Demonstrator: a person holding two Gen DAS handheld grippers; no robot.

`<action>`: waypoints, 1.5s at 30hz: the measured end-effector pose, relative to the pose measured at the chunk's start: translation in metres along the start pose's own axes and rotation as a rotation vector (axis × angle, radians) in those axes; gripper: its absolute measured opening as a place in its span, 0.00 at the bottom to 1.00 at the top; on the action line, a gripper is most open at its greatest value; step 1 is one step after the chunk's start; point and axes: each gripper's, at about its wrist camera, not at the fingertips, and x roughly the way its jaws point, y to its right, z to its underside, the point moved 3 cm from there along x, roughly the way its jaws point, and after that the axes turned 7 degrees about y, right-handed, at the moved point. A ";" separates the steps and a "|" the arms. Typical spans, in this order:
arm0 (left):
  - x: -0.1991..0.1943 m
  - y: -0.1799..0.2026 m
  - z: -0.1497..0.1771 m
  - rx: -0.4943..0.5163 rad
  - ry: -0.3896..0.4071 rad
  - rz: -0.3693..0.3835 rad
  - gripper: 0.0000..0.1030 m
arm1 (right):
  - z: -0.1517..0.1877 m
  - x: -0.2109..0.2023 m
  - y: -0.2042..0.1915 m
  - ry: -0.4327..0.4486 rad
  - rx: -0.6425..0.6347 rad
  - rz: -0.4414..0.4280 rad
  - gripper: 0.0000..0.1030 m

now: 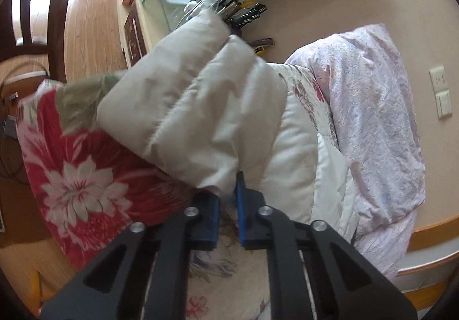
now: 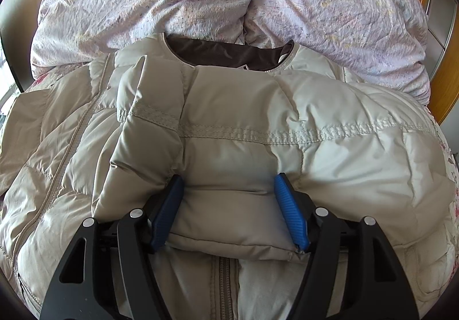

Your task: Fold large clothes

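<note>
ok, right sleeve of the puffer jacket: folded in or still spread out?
Folded in. The sleeve lies across the front of the jacket, its cuff between the fingers of the right hand-held gripper, over the zipper.

a floral-sheeted bed (image 1: 94, 176) bears a cream puffer jacket (image 2: 330, 153) and lilac duvet (image 2: 330, 4).

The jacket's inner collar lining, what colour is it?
Dark brown lining, inside the beige jacket; clearest in the right wrist view.

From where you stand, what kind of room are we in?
Most likely a bedroom. A cream puffer jacket lies on a bed with a floral bedspread, a rumpled pale pink duvet is heaped behind it, and a wall switch shows beside the bed.
</note>
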 end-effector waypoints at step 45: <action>-0.048 0.298 0.274 1.071 -0.178 0.416 0.60 | -0.010 -0.089 0.098 0.144 0.148 -0.187 0.22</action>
